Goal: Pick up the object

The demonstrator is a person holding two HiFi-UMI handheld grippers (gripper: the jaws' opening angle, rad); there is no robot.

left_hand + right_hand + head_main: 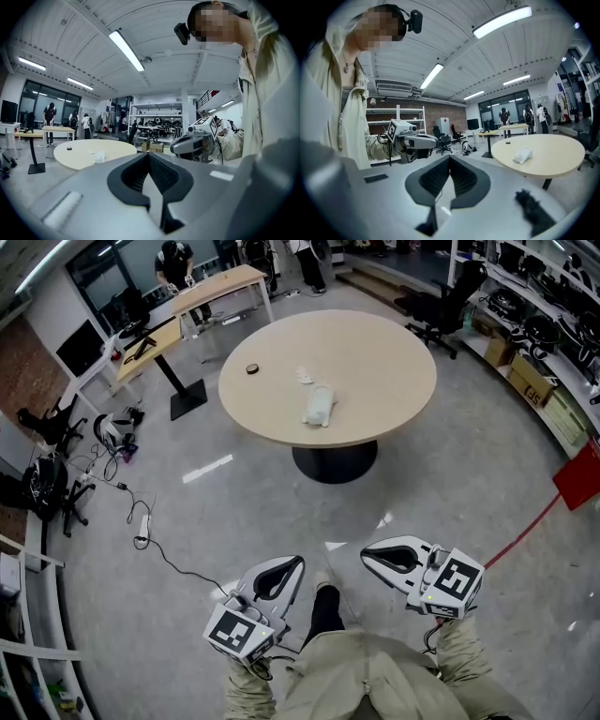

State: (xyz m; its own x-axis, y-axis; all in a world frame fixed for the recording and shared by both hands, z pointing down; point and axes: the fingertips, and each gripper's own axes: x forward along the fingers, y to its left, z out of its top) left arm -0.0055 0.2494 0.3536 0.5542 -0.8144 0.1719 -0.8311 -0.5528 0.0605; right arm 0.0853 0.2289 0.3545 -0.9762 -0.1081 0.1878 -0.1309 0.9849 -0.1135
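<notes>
The surface (375,381) is placed well beyond the left claw (292,566) and right claw (370,557). On it, the object (320,406) is laid nearest them; the disc (252,368) is set farther, leftward.

A round beige wooden table (389,371) on a black pedestal bears a small dark disc (252,368). A black office chair (448,302) stands beyond it, and a long beige desk (214,290) to the left.

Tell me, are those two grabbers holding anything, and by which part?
Nothing is held: the left gripper and right gripper are both shut and empty.
</notes>
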